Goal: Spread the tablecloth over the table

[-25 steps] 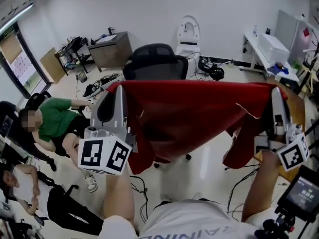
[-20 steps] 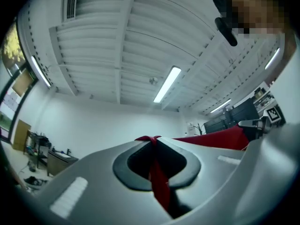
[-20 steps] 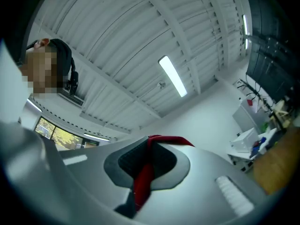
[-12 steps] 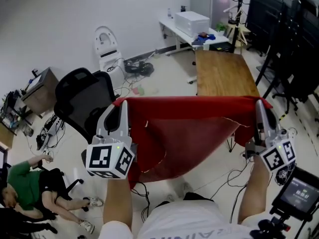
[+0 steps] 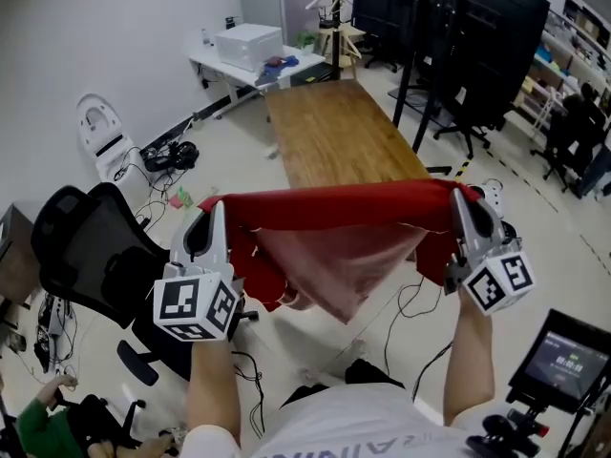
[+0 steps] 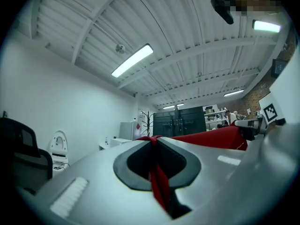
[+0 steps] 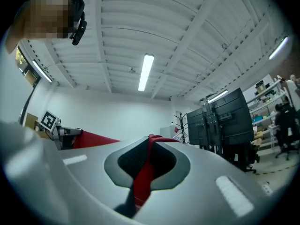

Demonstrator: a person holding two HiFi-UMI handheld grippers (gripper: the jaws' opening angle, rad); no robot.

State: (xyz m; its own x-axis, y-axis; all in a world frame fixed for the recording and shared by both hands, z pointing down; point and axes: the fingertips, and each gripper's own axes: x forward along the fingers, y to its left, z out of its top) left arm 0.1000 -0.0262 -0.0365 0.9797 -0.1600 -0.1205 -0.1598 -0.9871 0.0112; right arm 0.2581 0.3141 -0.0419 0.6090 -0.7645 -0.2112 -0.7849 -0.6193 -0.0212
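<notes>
- Wooden bench stood uncovered; the red tablecloth hung taut just short of its near end, with the jaws of the left gripper and right gripper each clamped on a top corner. Tips?
- Probably keep that edge level and carry it past the bench's far end. Office chair left of the bench and dark racks right of it looked like snag risks.

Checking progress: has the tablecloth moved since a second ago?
Yes. The tablecloth has swung away from in front of the chair and now hangs before the table.
</notes>
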